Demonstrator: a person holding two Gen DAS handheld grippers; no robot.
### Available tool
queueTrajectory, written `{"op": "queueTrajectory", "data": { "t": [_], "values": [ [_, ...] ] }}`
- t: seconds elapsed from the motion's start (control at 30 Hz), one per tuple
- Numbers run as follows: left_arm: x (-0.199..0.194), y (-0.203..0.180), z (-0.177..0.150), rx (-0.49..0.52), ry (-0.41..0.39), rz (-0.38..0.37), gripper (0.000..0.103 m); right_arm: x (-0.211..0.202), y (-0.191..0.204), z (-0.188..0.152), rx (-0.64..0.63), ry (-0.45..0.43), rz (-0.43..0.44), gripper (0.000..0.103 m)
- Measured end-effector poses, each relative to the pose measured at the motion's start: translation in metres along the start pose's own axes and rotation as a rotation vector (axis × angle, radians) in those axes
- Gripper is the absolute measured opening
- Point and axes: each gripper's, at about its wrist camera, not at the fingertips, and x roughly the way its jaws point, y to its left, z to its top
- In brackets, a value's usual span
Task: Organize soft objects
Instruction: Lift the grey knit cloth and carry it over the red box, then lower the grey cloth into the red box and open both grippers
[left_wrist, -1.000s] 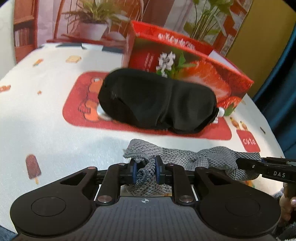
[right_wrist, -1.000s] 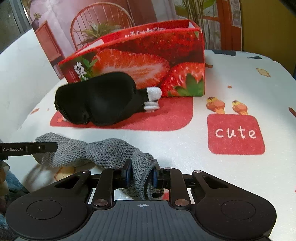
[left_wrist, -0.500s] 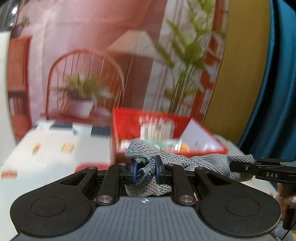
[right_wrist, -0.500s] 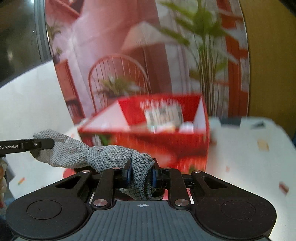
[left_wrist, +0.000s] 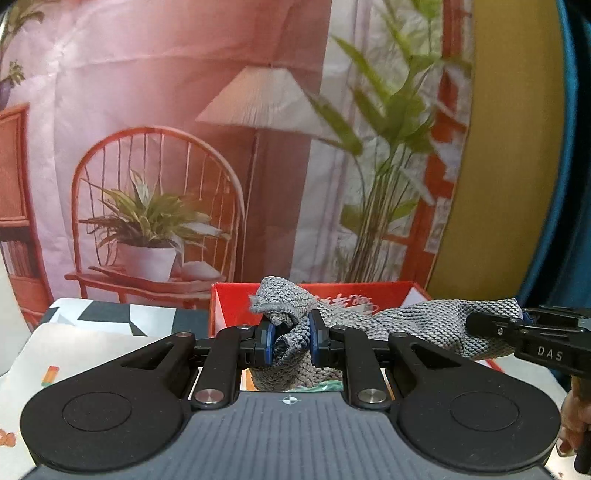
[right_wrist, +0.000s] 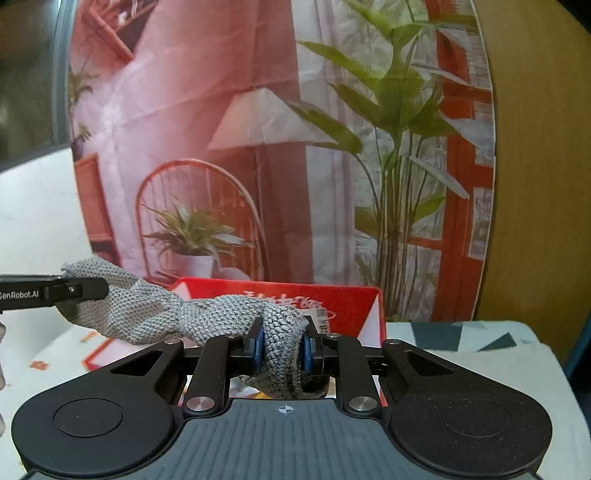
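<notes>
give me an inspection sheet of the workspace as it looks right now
surface: table under a pale printed cloth with small cartoon motifs.
job's things: grey knitted cloth stretched in the air between both grippers, in front of the open red box; white printed items show inside the box.
clutter: nothing seen.
grippers: left hand-held gripper shut on one end of the cloth; right hand-held gripper shut on the other end.
cables: nothing seen.
surroundings: printed backdrop showing a chair, potted plant and floor lamp; yellow wall and blue curtain at the right in the left wrist view.
</notes>
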Motion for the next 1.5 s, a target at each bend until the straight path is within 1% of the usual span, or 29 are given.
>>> {"op": "queueTrajectory", "data": {
  "t": [0.17, 0.3, 0.37, 0.57, 0.63, 0.67, 0.7, 0.73, 0.77, 0.8, 0.87, 0.93, 1.0, 1.03, 1.1, 1.3, 1.4, 1.5],
  "values": [
    [0.046, -0.002, 0.004, -0.024, 0.076, -0.008, 0.019, 0.037, 0.002, 0.001, -0.006, 0.030, -0.032, 0.018],
    [0.071, -0.003, -0.004, -0.027, 0.131, -0.003, 0.019, 0.064, -0.002, -0.001, 0.036, 0.070, -0.057, 0.018],
    [0.081, -0.003, -0.009, -0.025, 0.157, -0.002, 0.019, 0.077, -0.002, -0.004, 0.032, 0.094, -0.073, 0.018],
    [0.091, 0.004, -0.015, -0.030, 0.200, -0.007, 0.020, 0.096, -0.001, -0.016, 0.010, 0.160, -0.097, 0.018],
    [0.091, 0.006, -0.015, -0.040, 0.207, -0.019, 0.022, 0.098, 0.000, -0.019, 0.010, 0.166, -0.098, 0.019],
    [0.091, 0.006, -0.014, -0.038, 0.207, -0.023, 0.028, 0.098, 0.000, -0.020, 0.007, 0.170, -0.099, 0.019],
    [0.090, 0.006, -0.014, -0.035, 0.206, -0.030, 0.038, 0.099, 0.000, -0.020, 0.001, 0.174, -0.102, 0.022],
    [0.088, 0.006, -0.013, -0.031, 0.202, -0.040, 0.043, 0.099, 0.000, -0.021, -0.004, 0.175, -0.107, 0.026],
    [0.085, 0.005, -0.012, -0.025, 0.196, -0.049, 0.053, 0.098, 0.000, -0.020, -0.008, 0.172, -0.111, 0.028],
    [0.082, 0.005, -0.011, -0.017, 0.192, -0.057, 0.059, 0.096, 0.000, -0.020, -0.011, 0.168, -0.114, 0.031],
    [0.076, 0.003, -0.009, 0.004, 0.191, -0.063, 0.065, 0.090, -0.001, -0.019, -0.013, 0.145, -0.118, 0.039],
    [0.068, 0.003, -0.007, 0.020, 0.176, -0.070, 0.067, 0.082, -0.002, -0.017, -0.014, 0.112, -0.103, 0.048],
    [0.058, 0.004, -0.004, 0.026, 0.156, -0.076, 0.072, 0.071, -0.001, -0.014, -0.025, 0.076, -0.093, 0.052],
    [0.052, 0.005, -0.003, 0.029, 0.143, -0.072, 0.074, 0.066, -0.001, -0.013, -0.028, 0.059, -0.083, 0.055],
    [0.040, 0.006, 0.000, 0.041, 0.115, -0.057, 0.081, 0.055, -0.001, -0.012, -0.026, 0.025, -0.064, 0.057],
    [-0.001, 0.011, -0.005, 0.057, 0.058, -0.046, 0.082, 0.023, 0.004, -0.019, -0.012, -0.037, -0.018, 0.057],
    [-0.019, 0.014, -0.014, 0.043, 0.052, -0.035, 0.082, 0.006, 0.008, -0.028, -0.008, -0.059, -0.001, 0.057],
    [-0.033, 0.021, -0.028, 0.003, 0.060, -0.034, 0.082, -0.007, 0.014, -0.041, -0.005, -0.066, 0.015, 0.057]
  ]
}}
